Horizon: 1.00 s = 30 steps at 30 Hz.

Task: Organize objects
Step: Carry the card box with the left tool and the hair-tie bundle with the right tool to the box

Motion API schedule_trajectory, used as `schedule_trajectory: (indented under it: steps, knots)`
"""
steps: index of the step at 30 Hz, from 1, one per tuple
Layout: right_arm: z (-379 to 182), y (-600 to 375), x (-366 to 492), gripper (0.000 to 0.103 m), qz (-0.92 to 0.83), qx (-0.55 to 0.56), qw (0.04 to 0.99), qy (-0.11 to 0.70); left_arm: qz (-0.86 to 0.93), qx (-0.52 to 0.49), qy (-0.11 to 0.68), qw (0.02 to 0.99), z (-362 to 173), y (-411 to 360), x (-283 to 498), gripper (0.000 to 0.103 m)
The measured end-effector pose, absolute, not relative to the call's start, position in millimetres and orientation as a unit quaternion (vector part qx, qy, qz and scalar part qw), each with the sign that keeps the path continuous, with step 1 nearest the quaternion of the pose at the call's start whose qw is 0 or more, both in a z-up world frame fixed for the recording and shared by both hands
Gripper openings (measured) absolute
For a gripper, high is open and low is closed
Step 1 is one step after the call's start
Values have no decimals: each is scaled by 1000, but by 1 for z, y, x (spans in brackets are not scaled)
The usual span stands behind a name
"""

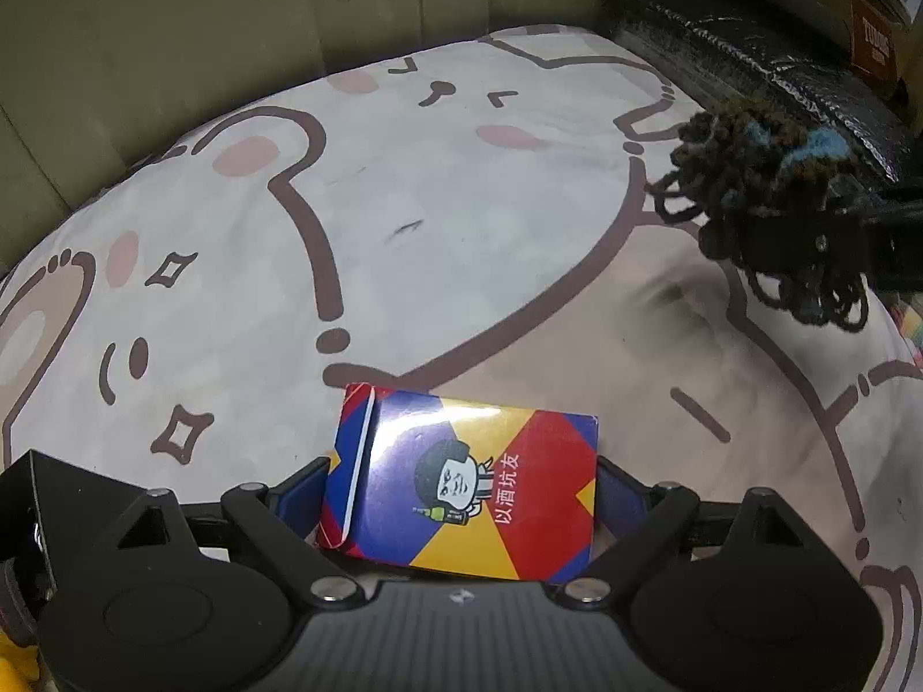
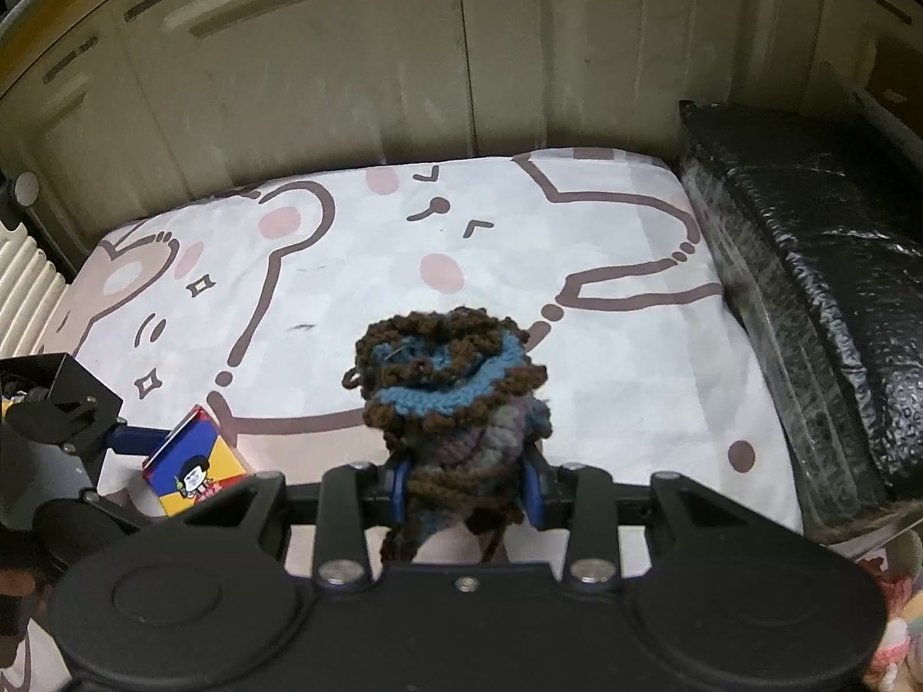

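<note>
left wrist view: the left gripper [image 1: 461,490] straddles the card box [image 1: 461,484] on the bed sheet [image 1: 404,202], jaws wide; whether the pads press i cannot tell. close squarely across its ends. its long axis runs side to side, flap end left. right wrist view: the right gripper [image 2: 467,487] is clamped on the crochet pouch [image 2: 450,380], mouth up.
</note>
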State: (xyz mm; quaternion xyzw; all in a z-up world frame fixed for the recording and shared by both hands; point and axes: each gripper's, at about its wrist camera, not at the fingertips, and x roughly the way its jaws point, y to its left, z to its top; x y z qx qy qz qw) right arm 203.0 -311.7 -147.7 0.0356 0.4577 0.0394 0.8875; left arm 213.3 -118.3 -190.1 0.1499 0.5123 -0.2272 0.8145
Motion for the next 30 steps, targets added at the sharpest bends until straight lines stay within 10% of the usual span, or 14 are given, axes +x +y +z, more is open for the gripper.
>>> schedule_trajectory:
  steps: [30]
  knots:
    - [-76, -273, 152, 37, 23, 22, 913, 408, -120, -1, 433, 894, -76, -43, 169, 92]
